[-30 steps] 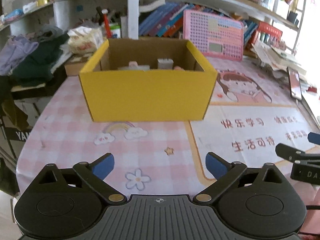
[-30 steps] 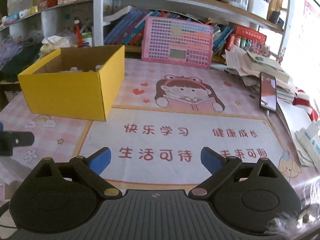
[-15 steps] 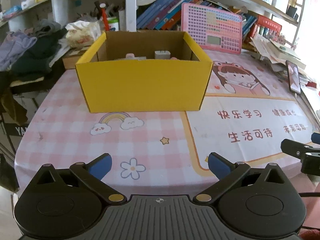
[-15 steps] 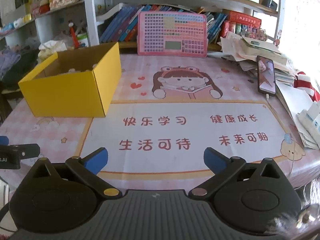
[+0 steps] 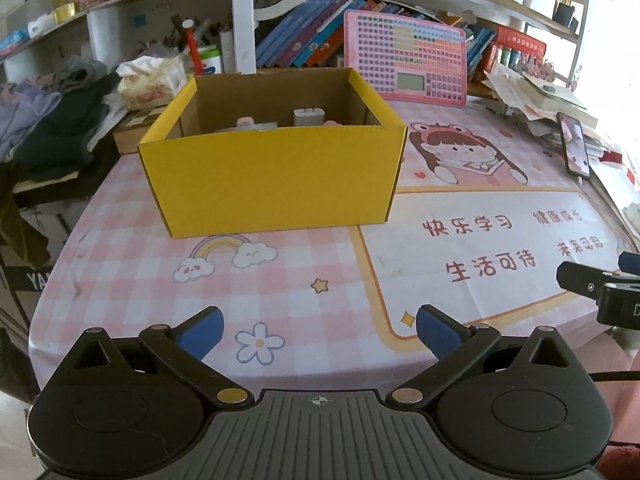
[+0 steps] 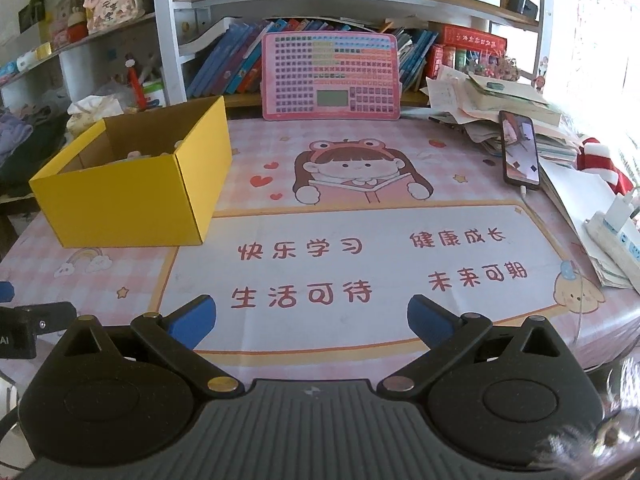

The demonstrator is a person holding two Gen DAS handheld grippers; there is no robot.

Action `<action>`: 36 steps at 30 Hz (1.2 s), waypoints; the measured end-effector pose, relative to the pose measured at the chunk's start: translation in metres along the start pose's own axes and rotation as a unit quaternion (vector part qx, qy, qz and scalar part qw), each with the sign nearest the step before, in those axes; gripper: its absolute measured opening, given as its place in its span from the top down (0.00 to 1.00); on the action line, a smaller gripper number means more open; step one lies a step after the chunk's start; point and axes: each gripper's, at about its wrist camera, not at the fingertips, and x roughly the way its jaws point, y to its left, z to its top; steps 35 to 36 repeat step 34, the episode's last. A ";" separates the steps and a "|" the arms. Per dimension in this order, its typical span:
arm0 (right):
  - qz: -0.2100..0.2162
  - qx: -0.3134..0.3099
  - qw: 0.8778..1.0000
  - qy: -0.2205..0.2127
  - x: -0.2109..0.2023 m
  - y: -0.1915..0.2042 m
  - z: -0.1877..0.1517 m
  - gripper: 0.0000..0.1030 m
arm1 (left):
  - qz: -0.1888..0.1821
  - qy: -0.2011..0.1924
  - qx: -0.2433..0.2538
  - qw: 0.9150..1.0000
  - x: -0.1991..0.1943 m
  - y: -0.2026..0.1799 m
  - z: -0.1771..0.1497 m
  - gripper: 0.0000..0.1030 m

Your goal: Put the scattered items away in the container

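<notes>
A yellow cardboard box (image 5: 276,180) stands open on the pink table mat; it also shows at the left in the right wrist view (image 6: 132,196). Inside it I see a white charger plug (image 5: 307,117) and small pink items (image 5: 245,122), mostly hidden by the front wall. My left gripper (image 5: 319,330) is open and empty, held back near the table's front edge, well short of the box. My right gripper (image 6: 311,318) is open and empty over the mat's white panel, right of the box. Each gripper's side shows at the edge of the other's view.
A pink keyboard toy (image 6: 330,76) leans against the bookshelf at the back. A phone (image 6: 520,152) lies on a cable by stacked papers (image 6: 500,108) at the right. A power strip (image 6: 616,232) sits at the far right edge. Clothes (image 5: 48,120) pile at the left.
Both grippers have drawn back and risen a little from the box, which looks smaller and farther now. Both stayed open and empty.
</notes>
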 end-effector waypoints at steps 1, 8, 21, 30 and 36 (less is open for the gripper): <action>0.000 0.000 1.000 0.000 0.000 0.001 0.000 0.00 | 0.000 0.001 0.002 1.000 0.000 0.000 0.000 0.00; 0.003 -0.007 1.000 0.002 0.001 0.006 0.002 0.00 | 0.008 -0.001 0.008 1.000 -0.002 0.001 -0.002 0.00; 0.007 -0.019 1.000 0.005 0.003 0.013 0.002 0.00 | 0.004 -0.001 -0.010 1.000 -0.001 0.009 -0.003 0.00; 0.007 -0.025 1.000 0.011 0.003 0.014 0.001 0.00 | -0.008 0.003 -0.022 1.000 0.001 0.011 -0.005 0.00; 0.008 -0.028 0.999 0.017 0.006 0.013 0.001 0.00 | -0.013 0.006 -0.024 1.000 0.002 0.011 -0.005 0.00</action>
